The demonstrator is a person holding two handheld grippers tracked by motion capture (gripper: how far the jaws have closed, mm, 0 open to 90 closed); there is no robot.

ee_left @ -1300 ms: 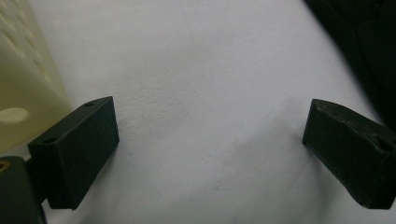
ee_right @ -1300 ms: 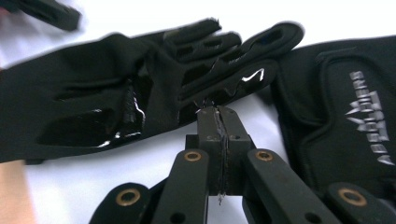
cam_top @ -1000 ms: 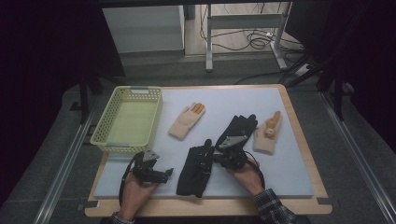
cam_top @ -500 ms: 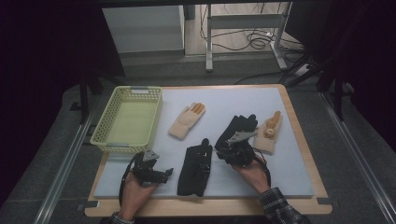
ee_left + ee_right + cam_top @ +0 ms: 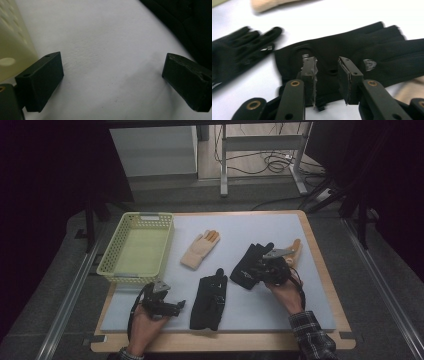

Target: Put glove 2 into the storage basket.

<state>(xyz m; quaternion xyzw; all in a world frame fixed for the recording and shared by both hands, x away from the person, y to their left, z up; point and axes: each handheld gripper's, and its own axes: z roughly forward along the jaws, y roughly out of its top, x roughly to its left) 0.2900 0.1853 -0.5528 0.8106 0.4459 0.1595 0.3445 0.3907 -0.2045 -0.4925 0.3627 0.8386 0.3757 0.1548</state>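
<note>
Your right gripper (image 5: pixel 272 265) is over the black glove (image 5: pixel 251 265) at the right part of the white mat (image 5: pixel 260 305). Its jaws have just been opening; now they stand a little apart above the cuff end of this glove, and nothing is pressed between them. The glove lies flat, with a beige glove (image 5: pixel 295 249) just beside it at the far right. A second black glove (image 5: pixel 209 301) lies near the middle of the mat, close to you. Your left gripper (image 5: pixel 176 307) rests low at the near left, jaws wide apart and holding nothing, between this second glove and the yellow basket (image 5: pixel 117 266).
</note>
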